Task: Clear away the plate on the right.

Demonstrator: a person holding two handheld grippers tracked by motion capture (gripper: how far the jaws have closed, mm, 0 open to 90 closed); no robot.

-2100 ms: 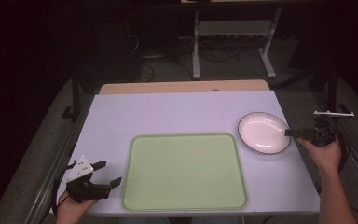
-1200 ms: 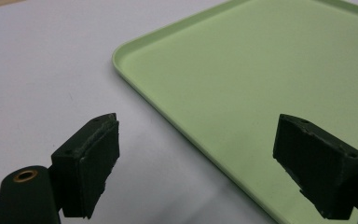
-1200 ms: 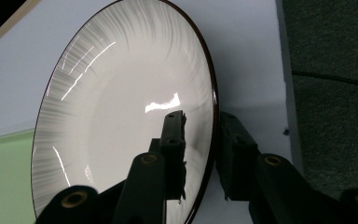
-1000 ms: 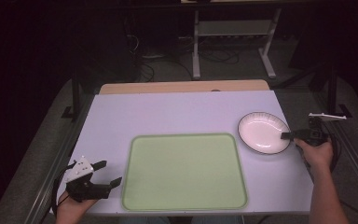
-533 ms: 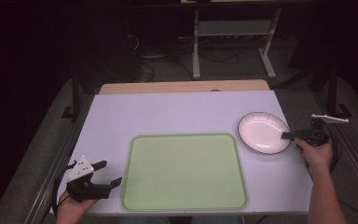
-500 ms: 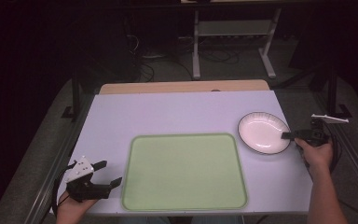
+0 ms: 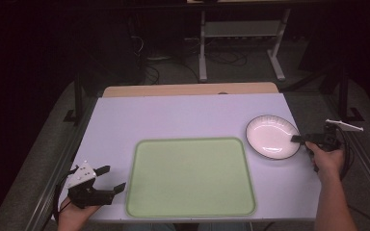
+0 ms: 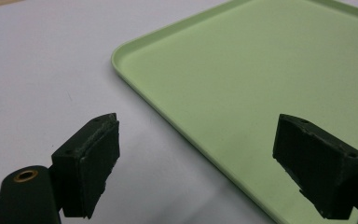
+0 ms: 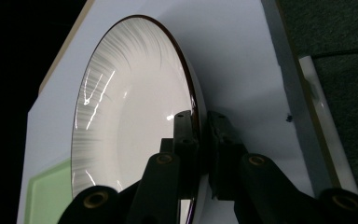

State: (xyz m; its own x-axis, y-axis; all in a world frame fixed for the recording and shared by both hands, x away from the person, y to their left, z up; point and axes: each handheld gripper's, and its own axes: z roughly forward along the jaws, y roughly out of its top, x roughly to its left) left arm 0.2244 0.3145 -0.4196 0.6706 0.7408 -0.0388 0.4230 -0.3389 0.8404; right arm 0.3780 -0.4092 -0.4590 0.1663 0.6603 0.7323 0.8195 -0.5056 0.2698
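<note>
A white plate point(image 7: 271, 136) with a dark rim rests on the white table at the right. My right gripper point(image 7: 298, 139) is shut on its right rim. In the right gripper view the two jaws pinch the rim of the plate point(image 9: 130, 116), one jaw inside and one outside, with the gripper point(image 9: 201, 140) closed around it. A pale green tray point(image 7: 190, 175) lies empty at the table's front centre. My left gripper point(image 7: 112, 179) rests at the front left, open, just left of the tray. The left gripper view has the gripper point(image 8: 212, 158) wide open over the corner of the tray point(image 8: 261, 84).
The white table point(image 7: 173, 115) has a wooden strip point(image 7: 188, 89) along its far edge. Metal frame rails run along both sides. Behind the table stands a metal rack point(image 7: 241, 33) on a dark floor with cables.
My right gripper and hand have shifted slightly toward the plate and now grip its rim. The left gripper has stayed put.
</note>
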